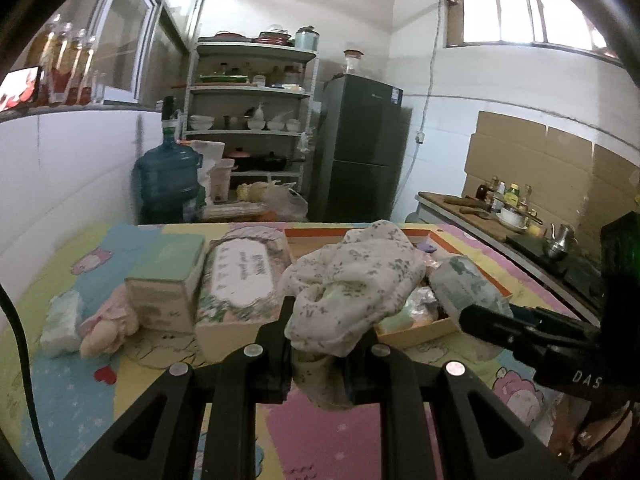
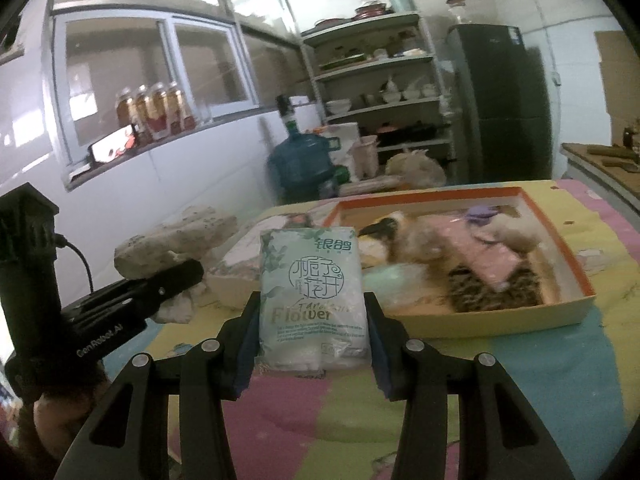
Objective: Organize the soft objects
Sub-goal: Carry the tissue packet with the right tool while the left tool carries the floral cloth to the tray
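My left gripper [image 1: 320, 344] is clamped narrow on a bunched floral cloth [image 1: 352, 280], which I hold up above the table [image 1: 72, 392], just in front of the orange-rimmed tray [image 2: 576, 304]. My right gripper [image 2: 312, 320] holds a tissue pack [image 2: 312, 296] upright between its pads at a middling width, also in front of the tray and raised off the table. In the tray I see a pink cloth [image 2: 480, 256], a fluffy beige toy [image 2: 508, 232], a small purple thing [image 2: 482, 213] and a dark speckled cloth [image 2: 496, 288]. Left of the tray lie a flowered tissue box [image 1: 240, 276], a green-topped box [image 1: 168, 276], a pink plush doll [image 1: 108, 324] and another tissue pack [image 1: 62, 324].
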`<state>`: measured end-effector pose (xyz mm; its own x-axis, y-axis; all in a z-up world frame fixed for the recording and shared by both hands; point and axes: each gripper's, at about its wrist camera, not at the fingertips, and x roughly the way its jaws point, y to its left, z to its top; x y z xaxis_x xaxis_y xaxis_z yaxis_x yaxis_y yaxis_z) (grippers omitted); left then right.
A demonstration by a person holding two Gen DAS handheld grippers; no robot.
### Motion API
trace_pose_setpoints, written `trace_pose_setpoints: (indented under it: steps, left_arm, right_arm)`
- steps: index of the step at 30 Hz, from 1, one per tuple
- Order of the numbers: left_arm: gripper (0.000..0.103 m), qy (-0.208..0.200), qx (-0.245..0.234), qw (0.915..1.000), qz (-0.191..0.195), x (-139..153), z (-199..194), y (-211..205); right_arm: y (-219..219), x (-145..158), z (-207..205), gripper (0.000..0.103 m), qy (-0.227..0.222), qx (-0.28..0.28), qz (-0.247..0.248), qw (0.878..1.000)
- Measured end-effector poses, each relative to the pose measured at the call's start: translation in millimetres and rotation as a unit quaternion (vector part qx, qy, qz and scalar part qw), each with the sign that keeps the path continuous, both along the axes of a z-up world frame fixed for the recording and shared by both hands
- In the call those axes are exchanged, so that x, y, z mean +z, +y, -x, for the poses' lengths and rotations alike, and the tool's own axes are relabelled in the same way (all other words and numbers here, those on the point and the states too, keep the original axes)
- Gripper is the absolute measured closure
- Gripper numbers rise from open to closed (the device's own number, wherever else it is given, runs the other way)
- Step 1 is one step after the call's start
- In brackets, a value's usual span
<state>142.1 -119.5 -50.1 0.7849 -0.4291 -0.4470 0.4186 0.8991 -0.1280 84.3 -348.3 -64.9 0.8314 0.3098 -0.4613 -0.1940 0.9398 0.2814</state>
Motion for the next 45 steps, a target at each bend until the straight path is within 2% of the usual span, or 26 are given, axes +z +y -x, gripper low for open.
trace_pose_setpoints:
  steps: [13,18,25,32,40,45]
  left_arm:
    - [0.083,0.012,-0.035,0.9993,-0.003,6.8,-35.5,-51.5]
    - [0.083,0.010,-0.046,0.9988,-0.012,10.1,-48.0,-75.8]
    - [0.083,0.016,-0.063,0.9977,-0.019,17.8,-72.0,-108.1]
    - [0.083,0.053,-0.071,0.9958,-0.024,15.5,-112.9,-134.9]
    - [0.083,0.112,-0.057,0.9910,-0.045,-10.5,-158.4,-161.1]
    - [0.083,0.138,-0.056,0.9876,-0.050,-25.2,-169.3,-167.8]
  right_arm:
    - [-70.6,13.7,-7.2,0.054,-0.011,-0.073,0.026,0.997]
    - [-86.4,21.7,-17.9,0.054,-0.012,-0.081,0.040,0.996]
    - [-113.5,40.1,-53.4,0.054,-0.005,-0.071,0.042,0.997]
    - [-133.1,42.8,-100.1,0.054,0.034,-0.057,0.043,0.997]
    - [-151.4,25.6,-153.5,0.054,0.096,-0.050,0.034,0.994]
    - [-152.1,13.4,-173.6,0.054,0.122,-0.049,0.039,0.991]
